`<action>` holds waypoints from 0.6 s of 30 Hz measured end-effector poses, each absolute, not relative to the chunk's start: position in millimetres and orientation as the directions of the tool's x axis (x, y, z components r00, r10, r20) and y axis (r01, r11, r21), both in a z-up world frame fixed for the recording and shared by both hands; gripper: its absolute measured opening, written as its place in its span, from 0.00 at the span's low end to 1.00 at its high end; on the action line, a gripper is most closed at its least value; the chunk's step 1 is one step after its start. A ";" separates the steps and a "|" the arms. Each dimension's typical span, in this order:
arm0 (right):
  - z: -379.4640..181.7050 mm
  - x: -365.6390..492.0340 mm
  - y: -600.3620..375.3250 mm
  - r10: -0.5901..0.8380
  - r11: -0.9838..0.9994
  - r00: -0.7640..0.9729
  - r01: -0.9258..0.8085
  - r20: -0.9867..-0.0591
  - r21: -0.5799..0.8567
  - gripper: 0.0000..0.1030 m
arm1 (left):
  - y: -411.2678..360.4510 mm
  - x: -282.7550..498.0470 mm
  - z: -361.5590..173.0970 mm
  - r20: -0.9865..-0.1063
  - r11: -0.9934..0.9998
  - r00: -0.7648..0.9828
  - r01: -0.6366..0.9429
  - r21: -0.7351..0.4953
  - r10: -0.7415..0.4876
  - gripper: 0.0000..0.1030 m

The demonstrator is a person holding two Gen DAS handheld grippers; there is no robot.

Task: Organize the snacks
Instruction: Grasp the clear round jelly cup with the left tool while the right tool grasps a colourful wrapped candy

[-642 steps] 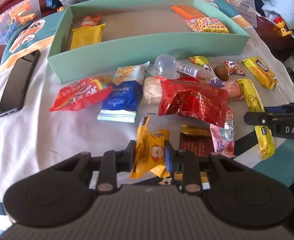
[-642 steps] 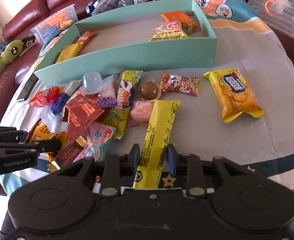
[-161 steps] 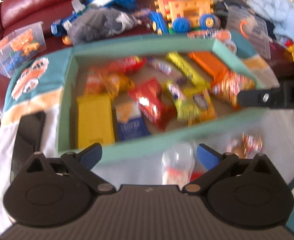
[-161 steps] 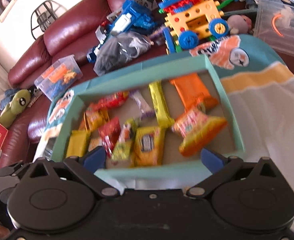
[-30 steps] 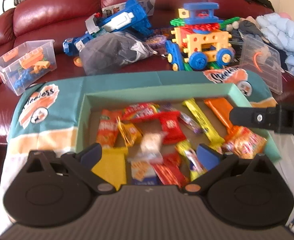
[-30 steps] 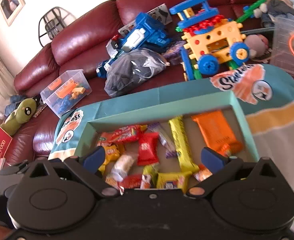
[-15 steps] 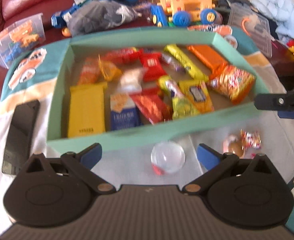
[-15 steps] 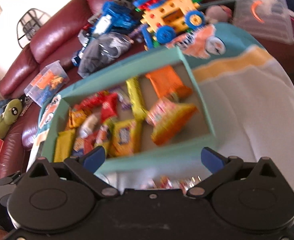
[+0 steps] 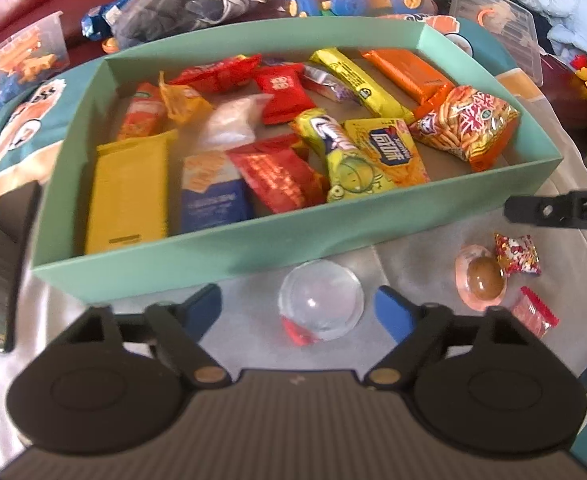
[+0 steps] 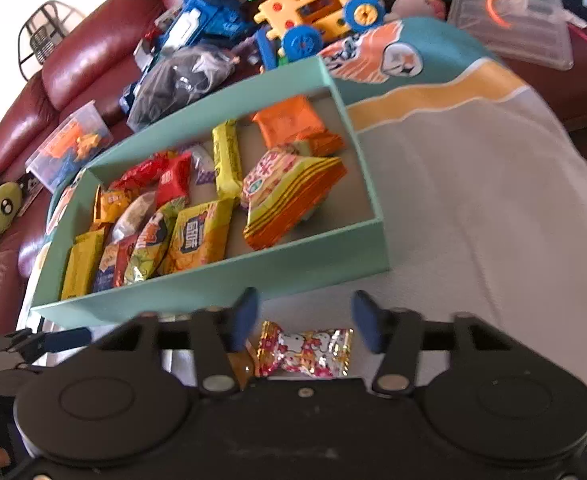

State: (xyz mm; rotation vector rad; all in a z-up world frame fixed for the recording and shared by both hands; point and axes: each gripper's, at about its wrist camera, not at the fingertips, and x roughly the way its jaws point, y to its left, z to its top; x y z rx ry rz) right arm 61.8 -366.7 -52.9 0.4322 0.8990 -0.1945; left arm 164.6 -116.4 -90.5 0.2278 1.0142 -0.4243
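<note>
While closing, left gripper [image 9: 296,308] seemingly around jelly cup [image 9: 320,305]

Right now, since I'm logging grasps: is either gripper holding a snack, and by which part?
Nothing is held yet. The left gripper is closing around the clear plastic dome cup; the right gripper is closing over the red-and-white patterned foil candy, pads not touching.

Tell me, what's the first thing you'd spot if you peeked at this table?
Probably the big mint-green box packed with bright snack packets, sitting in the middle of the cloth-covered table. Just in front of it lies a clear dome-shaped jelly cup, between the fingers of the closing left tool but not yet touched. Farther right, a shiny cartoon-print candy lies between the fingers of the closing right tool.
</note>
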 end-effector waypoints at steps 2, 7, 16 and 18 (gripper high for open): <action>-58.1 66.9 -366.0 0.032 0.903 0.602 0.325 -0.798 0.282 0.38 | -119.4 166.2 -92.9 -0.856 0.893 0.453 0.449 -0.022 -0.248 0.61; -64.0 64.9 -364.7 0.089 0.912 0.584 0.277 -0.807 0.301 0.38 | -120.4 160.7 -91.6 -0.852 0.864 0.437 0.503 -0.034 -0.287 0.42; -58.6 37.8 -348.2 0.125 0.929 0.547 0.228 -0.828 0.291 0.38 | -94.8 143.2 -89.3 -0.864 0.859 0.402 0.508 -0.064 -0.303 0.40; -57.4 38.1 -340.0 0.090 0.947 0.546 0.212 -0.833 0.241 0.38 | -91.1 139.9 -88.7 -0.866 0.862 0.396 0.502 -0.073 -0.305 0.40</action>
